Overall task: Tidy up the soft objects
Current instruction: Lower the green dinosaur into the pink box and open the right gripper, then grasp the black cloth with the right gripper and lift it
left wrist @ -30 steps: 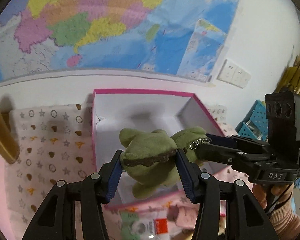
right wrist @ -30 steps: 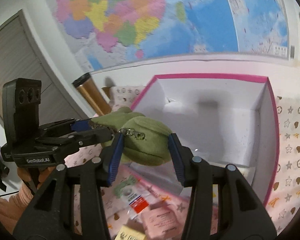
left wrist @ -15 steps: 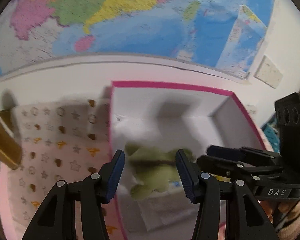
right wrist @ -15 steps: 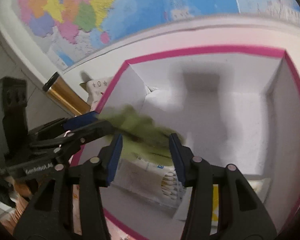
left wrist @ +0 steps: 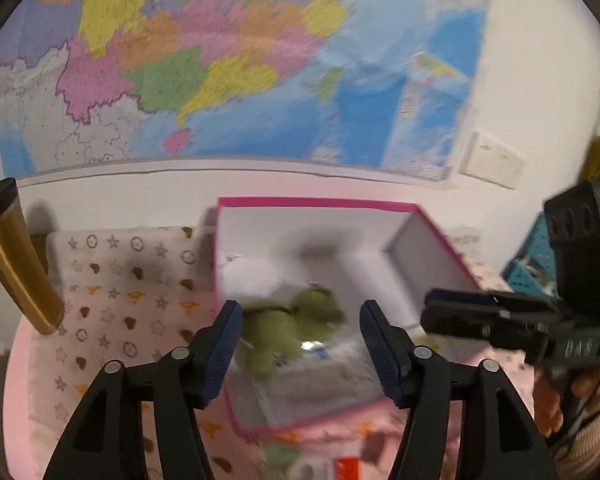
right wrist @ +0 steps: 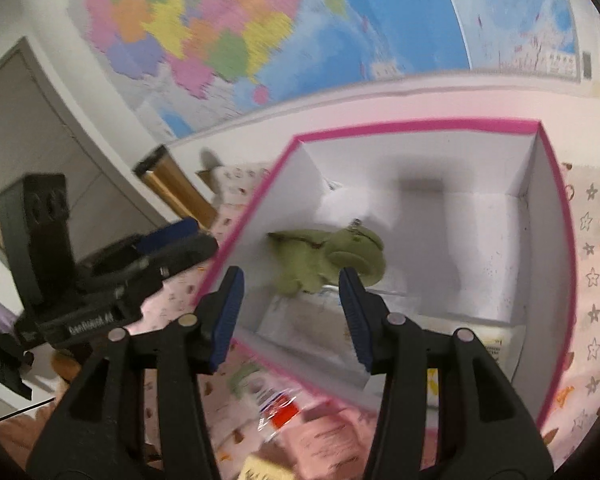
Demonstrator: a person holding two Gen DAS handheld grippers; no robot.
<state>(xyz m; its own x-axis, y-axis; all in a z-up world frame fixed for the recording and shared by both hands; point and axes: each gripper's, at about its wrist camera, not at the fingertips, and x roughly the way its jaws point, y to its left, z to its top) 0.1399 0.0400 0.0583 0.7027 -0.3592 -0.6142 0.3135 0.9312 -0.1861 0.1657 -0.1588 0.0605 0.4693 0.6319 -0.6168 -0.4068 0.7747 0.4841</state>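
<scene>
Nearest the left wrist camera: left hand-held gripper [left wrist: 300, 344], blue-padded jaws apart and opening, nothing pressed between the pads. A second ago these same jaws were clamped on the small green plush toy with a metal keyring clip [left wrist: 290, 330]; now the toy sits beyond the tips, down inside the box, clear of both pads.

Right hand-held gripper [right wrist: 291, 306]: jaws apart, not clamped on anything. The toy [right wrist: 332, 258] shows past its fingertips, lower than them, no contact visible. A second ago this one also had the toy between its pads.

Toy position: lying on its side inside the pink-rimmed white cardboard box [left wrist: 428, 248], toward the box's left wall as the left camera sees it, resting partly on a clear plastic packet with printed contents [left wrist: 340, 360] already on the box floor. Frames are motion-blurred; fine pose of the toy is not readable.

Judgement: release complete, one soft object is stowed. Both tools are free for the next pick.

Candidates near the box's front edge, on the pink patterned cloth over the counter [left wrist: 112, 304]: a small green item [right wrist: 242, 376] and a pink packet [right wrist: 328, 440], both too blurred to identify.

Beyond the box: gold metal tumbler [left wrist: 12, 268] standing at the cloth's left edge, well apart from the box; coloured wall map [left wrist: 204, 60] behind.
</scene>
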